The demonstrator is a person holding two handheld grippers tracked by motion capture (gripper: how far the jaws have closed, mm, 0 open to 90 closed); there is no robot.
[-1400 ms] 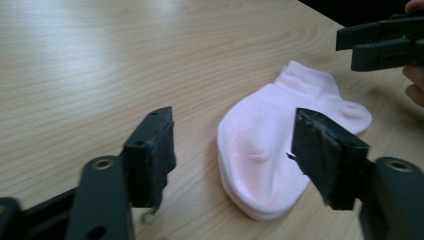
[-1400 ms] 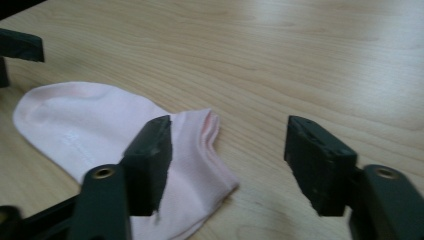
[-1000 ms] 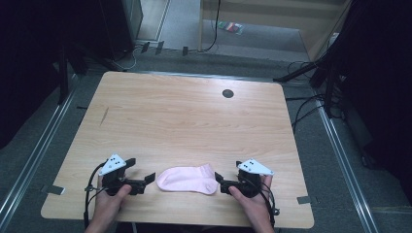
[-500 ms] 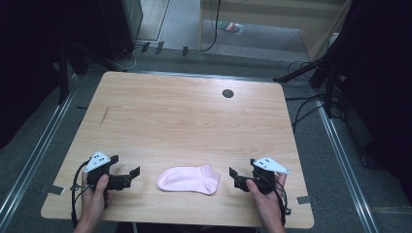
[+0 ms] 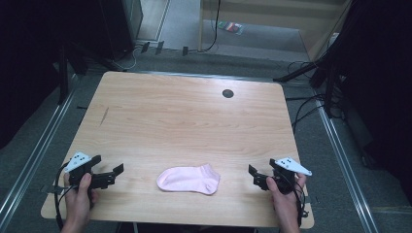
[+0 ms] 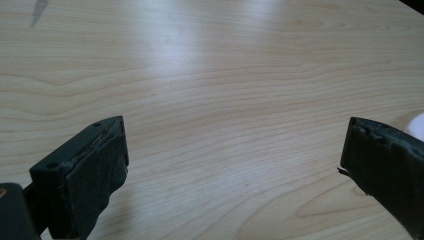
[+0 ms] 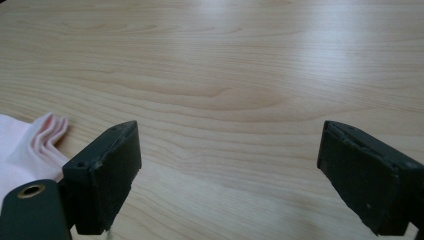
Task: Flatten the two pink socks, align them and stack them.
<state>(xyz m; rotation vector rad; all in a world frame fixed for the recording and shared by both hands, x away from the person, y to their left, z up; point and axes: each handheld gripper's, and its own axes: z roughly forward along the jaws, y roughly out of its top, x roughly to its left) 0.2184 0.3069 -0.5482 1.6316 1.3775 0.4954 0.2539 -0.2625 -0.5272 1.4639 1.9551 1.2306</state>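
So there's a pink sock (image 5: 189,179) lying flat on the worktop (image 5: 184,121), close to the front edge and about midway between the left and right edges. It's on its side, the toe end pointing left and the cuff end on the right, sticking up a little toward the back. Nothing is touching it.

The left gripper (image 5: 108,174) sits near the front left corner, held in the left hand (image 5: 77,201), jaws pointing right toward the sock but well apart from it. In the left gripper view its jaws are spread wide, with just bare wood between them, and a tiny bit of pale pink (image 6: 416,126) peeks out behind the right-hand jaw at the frame edge.

The right gripper (image 5: 255,176) is near the front right corner in the right hand (image 5: 285,204), jaws pointing left at the sock, also well clear of it. Its jaws are wide apart too, nothing between them. In the right gripper view the folded edge of the sock (image 7: 30,145) shows at the left, just beside and partly behind the left-hand jaw.

Each gripper has a grey plate on top and a cable trailing off toward the front edge. Up near the back edge, right of centre, there's a small dark round hole (image 5: 227,93) in the wood. There's also a short dark mark (image 5: 104,115) near the left edge.
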